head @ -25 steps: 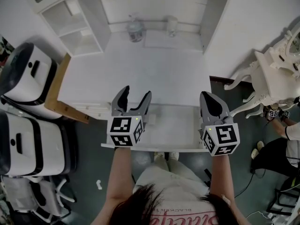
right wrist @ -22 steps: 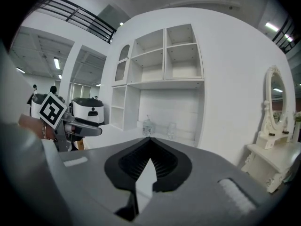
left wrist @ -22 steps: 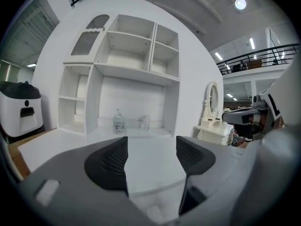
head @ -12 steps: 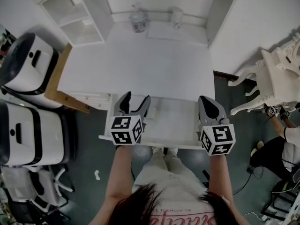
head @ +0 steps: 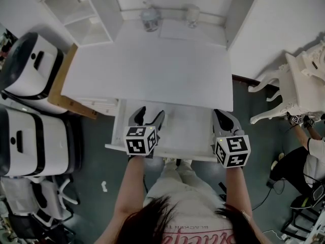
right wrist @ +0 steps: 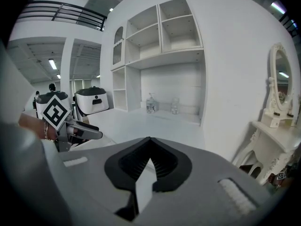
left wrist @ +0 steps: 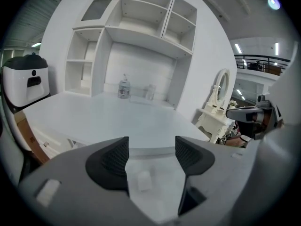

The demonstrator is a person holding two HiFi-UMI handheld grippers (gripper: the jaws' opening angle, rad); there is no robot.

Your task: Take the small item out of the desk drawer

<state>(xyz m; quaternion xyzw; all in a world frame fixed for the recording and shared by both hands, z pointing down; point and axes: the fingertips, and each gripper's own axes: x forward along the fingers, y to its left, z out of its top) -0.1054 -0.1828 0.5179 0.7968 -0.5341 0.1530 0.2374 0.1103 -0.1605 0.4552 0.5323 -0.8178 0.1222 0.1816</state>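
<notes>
The white desk (head: 152,70) has its drawer (head: 189,133) pulled out toward me. A small white block (left wrist: 143,180) lies on the drawer floor, seen between the jaws in the left gripper view. My left gripper (head: 151,115) hovers open over the drawer's left part, above and apart from the block (head: 169,117). In its own view the left gripper (left wrist: 151,147) has nothing between the pads. My right gripper (head: 221,117) is at the drawer's right side with its jaws shut and empty. The right gripper (right wrist: 149,142) view shows its tips meeting.
A bottle (head: 150,18) and a glass jar (head: 191,14) stand at the desk's back. A shelf unit (head: 84,14) rises at back left. White appliances (head: 30,75) and a wooden board (head: 61,93) crowd the left. An ornate white dressing table (head: 299,85) and another person (head: 310,151) are on the right.
Both grippers have drawn back toward me, from over the desk's front edge to over the open drawer. The drawer shows slightly further out.
</notes>
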